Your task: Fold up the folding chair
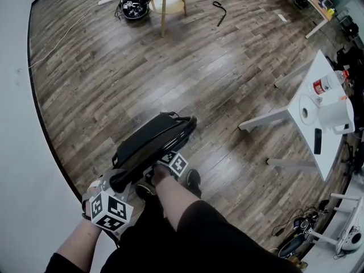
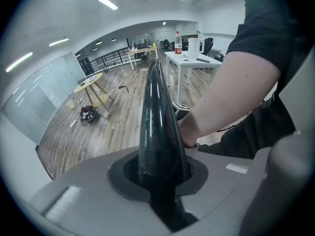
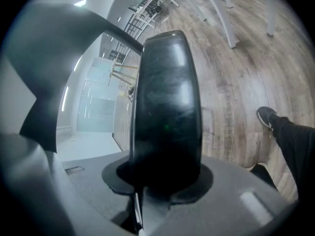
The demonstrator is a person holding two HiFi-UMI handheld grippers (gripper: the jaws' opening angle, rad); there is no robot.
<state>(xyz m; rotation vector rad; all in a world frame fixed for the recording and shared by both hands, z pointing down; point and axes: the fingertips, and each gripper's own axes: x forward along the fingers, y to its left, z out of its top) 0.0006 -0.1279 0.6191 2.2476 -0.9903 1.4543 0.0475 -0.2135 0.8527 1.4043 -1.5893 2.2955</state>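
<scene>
We record a large room with a wood plank floor [image 1: 170, 73]. All positions below are given relative to the folding chair [image 1: 152, 138].

The chair is on the floor directly in front of the person. Its black panels lie close together in one slim, tilted pack, with one shoe [image 1: 193, 180] just beside its near end. Well beyond its far end is a round wooden table [image 1: 165, 4]. Well off to its right is a white table [image 1: 304, 104] carrying a bottle [image 1: 327, 83].

The left gripper [image 1: 122, 180] is at the chair's near end. Its own view shows the jaws clenched on a narrow black tube of the frame. The right gripper [image 1: 169, 159] is just beside it, a little further along the chair. Its jaws are clamped round a broader black edge of the chair, and we see no gap between pad and chair.

We judge the folding largely done, since seat and back appear brought together. The frames do not show whether the panels are fully closed. What remains, in our view, is pressing out any last gap and setting the chair down or leaning it somewhere stable.
</scene>
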